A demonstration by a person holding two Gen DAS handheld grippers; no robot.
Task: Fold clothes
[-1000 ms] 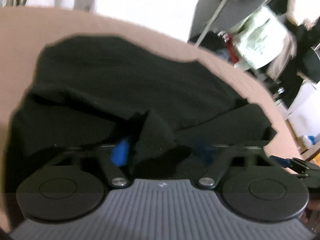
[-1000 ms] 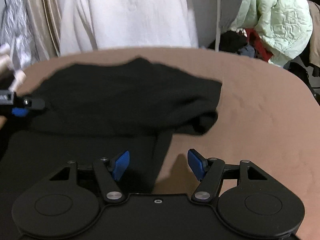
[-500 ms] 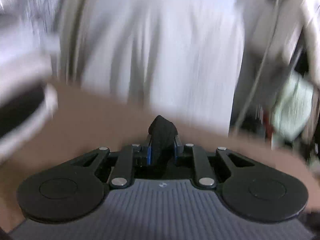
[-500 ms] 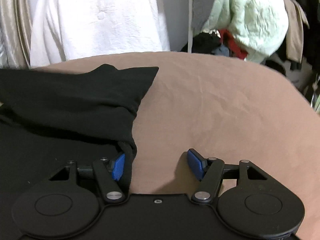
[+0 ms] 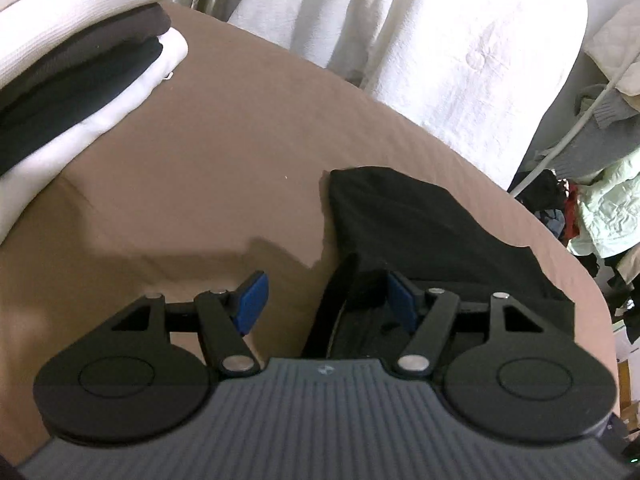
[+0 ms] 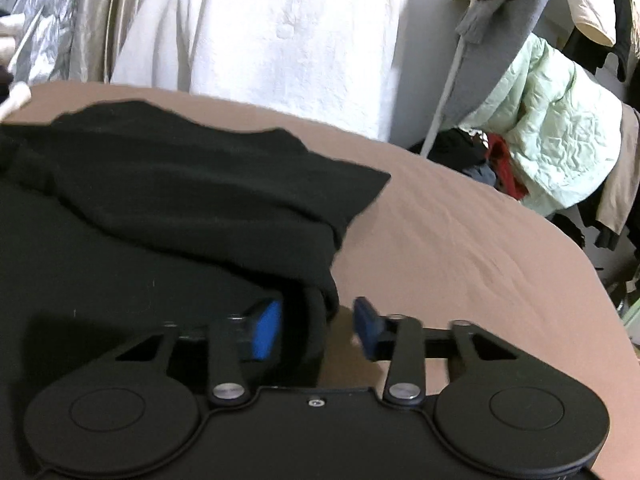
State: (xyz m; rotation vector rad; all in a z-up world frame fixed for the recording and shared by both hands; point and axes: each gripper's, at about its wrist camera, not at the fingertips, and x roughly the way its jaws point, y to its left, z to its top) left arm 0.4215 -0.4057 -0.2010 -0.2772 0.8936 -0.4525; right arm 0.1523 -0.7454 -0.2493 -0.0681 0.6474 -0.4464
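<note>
A black garment (image 5: 420, 220) lies on a brown sheet (image 5: 200, 160). In the left wrist view its left edge runs down between the jaws and rests against the right blue pad (image 5: 400, 300). My left gripper (image 5: 326, 300) is opening and the pads do not press the cloth. In the right wrist view the black garment (image 6: 180, 184) fills the left half, with a folded layer on top. Its right edge hangs between the jaws of my right gripper (image 6: 318, 330). Those jaws are blurred and closing, and sheet still shows beside the right pad (image 6: 368, 332).
A stack of folded white and dark clothes (image 5: 80, 60) sits at the far left of the sheet. A white hanging garment (image 6: 280, 20) is behind the sheet. A pale green quilted jacket (image 6: 552, 128) and other clothes are piled at the right, past the sheet's edge (image 6: 460, 240).
My left gripper was shut on a bunch of black cloth and has let it go, jaws spread. My right gripper's jaws have narrowed around the garment's right edge.
</note>
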